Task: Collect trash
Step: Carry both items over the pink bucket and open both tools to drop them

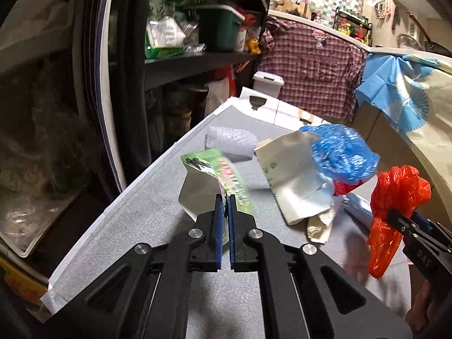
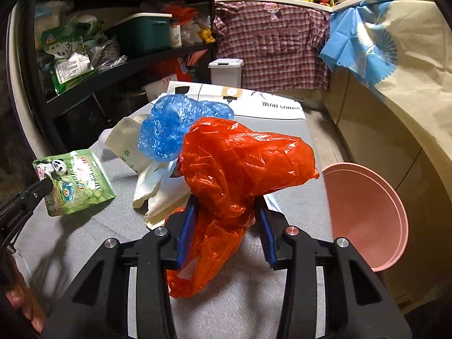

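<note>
The left gripper (image 1: 225, 202) pinches a green packet (image 1: 223, 175). The right gripper (image 2: 226, 209) squeezes a crinkly red bag (image 2: 243, 163). Bare grey table (image 1: 135, 214) lies left, near its edge.

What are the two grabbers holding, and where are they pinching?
The left gripper pinches the green packet at its bottom edge. The right gripper squeezes the red bag around its bunched middle.
</note>
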The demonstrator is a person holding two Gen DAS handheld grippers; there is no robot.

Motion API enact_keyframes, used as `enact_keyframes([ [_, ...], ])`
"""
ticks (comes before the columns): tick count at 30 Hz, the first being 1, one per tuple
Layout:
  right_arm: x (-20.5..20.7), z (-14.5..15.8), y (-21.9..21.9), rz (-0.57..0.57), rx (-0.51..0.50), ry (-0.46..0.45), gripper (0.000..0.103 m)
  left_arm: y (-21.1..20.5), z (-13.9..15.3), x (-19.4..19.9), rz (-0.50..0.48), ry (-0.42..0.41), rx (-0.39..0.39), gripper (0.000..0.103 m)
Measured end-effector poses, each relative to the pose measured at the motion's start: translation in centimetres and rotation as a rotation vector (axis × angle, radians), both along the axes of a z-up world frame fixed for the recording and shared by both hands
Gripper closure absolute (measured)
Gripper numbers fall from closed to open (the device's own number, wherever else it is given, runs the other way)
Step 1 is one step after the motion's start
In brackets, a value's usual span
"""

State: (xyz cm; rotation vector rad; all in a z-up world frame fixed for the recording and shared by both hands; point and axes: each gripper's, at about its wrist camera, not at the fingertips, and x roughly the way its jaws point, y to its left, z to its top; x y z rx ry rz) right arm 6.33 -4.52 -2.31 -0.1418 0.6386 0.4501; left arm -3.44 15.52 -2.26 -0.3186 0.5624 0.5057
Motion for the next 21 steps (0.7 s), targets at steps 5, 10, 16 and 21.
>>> enact_keyframes([
  [5,-1.0,0.7,-1.2,-0.008,0.016,-0.008,0.062,-1.4,1.1,-0.7,-0.025,-0.03,0.033,0.1],
  [10,-2.0,1.7,-2.5,-0.021,0.027,-0.031,0.062,-2.8,2.3,-1.3,-0.052,-0.055,0.062,0.1],
  [16,-2.9,2.9,-4.3,-0.044,0.043,-0.05,0.062,-5.0,3.4,-1.7,-0.095,-0.068,0.093,0.101],
  [21,-3.4,3.8,-5.4,-0.061,0.046,-0.058,0.062,-6.3,4.1,-2.1,-0.137,-0.076,0.099,0.101],
])
